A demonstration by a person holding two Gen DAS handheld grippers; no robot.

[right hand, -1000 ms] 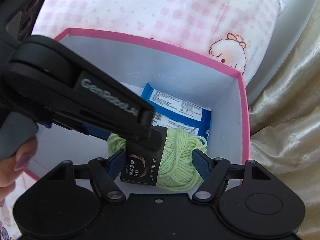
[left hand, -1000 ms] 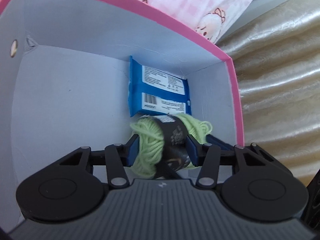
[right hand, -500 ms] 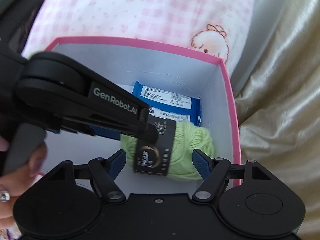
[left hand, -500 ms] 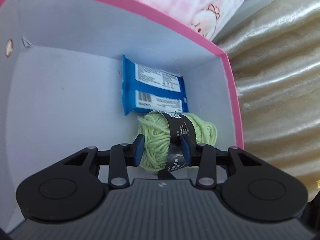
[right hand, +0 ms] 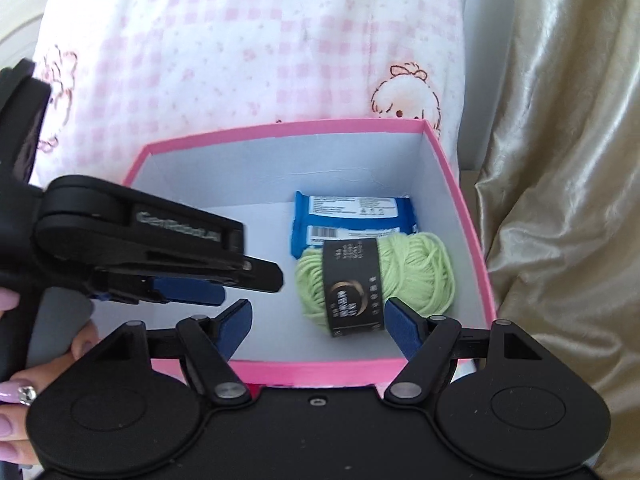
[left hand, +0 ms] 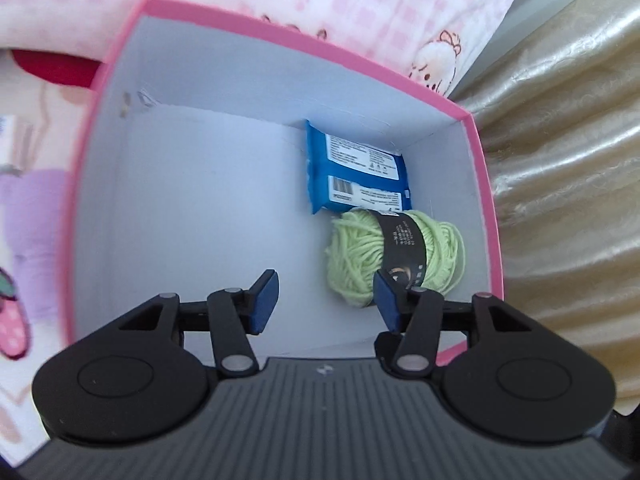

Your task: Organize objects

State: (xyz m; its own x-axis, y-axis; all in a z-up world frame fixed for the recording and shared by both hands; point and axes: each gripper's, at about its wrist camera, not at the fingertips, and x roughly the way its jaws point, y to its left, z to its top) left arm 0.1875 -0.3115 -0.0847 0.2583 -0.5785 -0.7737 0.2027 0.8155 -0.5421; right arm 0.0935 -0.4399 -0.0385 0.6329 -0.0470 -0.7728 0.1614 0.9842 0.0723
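Yarn (left hand: 394,258) lies boxed; left gripper (left hand: 326,300) above, jaws apart.

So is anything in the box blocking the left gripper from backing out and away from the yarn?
Nothing visible does. The left gripper is open, its fingers apart from the green yarn ball, which lies on the pink box floor against the blue packet. The right gripper is open near the box's near wall.

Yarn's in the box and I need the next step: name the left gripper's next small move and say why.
Probably lift the left gripper up out of the pink box. Its fingers are spread and empty, and the green yarn lies on the box floor against the blue packet.
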